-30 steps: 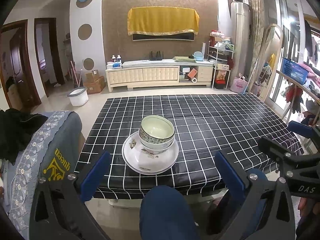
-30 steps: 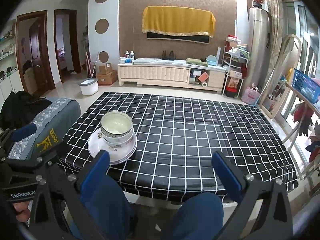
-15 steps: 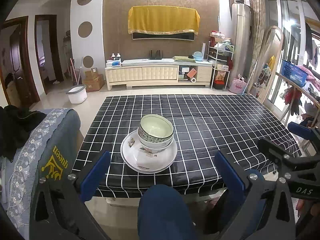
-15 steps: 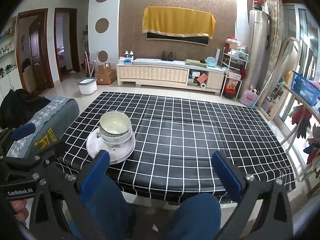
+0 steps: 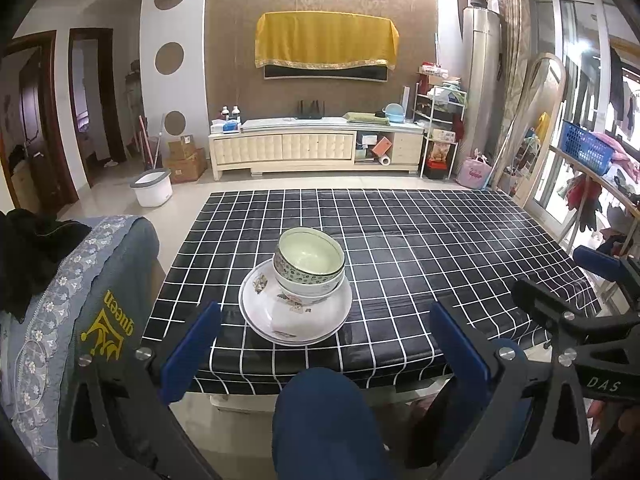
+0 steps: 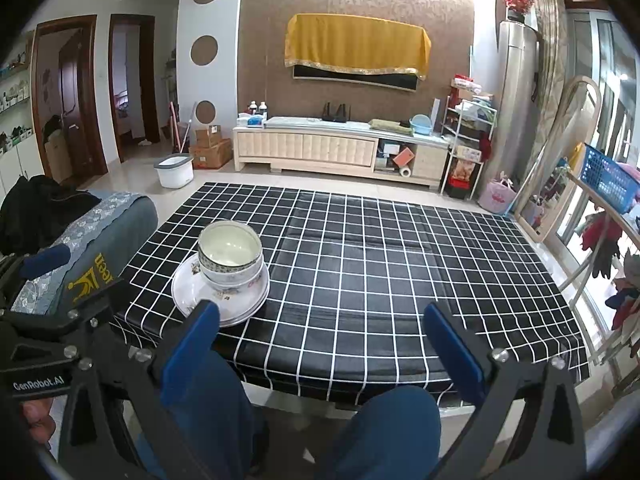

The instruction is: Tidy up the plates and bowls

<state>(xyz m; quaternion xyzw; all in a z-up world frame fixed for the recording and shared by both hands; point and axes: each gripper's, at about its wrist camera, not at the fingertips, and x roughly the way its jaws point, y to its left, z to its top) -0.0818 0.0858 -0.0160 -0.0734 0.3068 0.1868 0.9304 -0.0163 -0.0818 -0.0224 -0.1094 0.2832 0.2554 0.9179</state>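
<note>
Bowls [image 5: 309, 264] nested, apparently two, patterned one on top, and set on plates [image 5: 295, 312] stacked beneath, at least two rims visible in the right wrist view. Stood as one pile on the near left part of the table [image 5: 420, 264], close to its front edge. Nothing else lying on the black checked cloth, so no loose dish found anywhere on it. Judged from this: sorting and stacking seemingly done, little or nothing left, unless the pile was meant to go elsewhere.

Left tongs [image 5: 324, 344] spread wide, nothing between the blue pads, held back off the table edge, above a knee in blue trousers [image 5: 320, 408]. Right tongs [image 6: 324, 340] also released and empty, well apart from the pile. Grey embroidered chair cover [image 5: 92, 304] just beside the table on the left.
</note>
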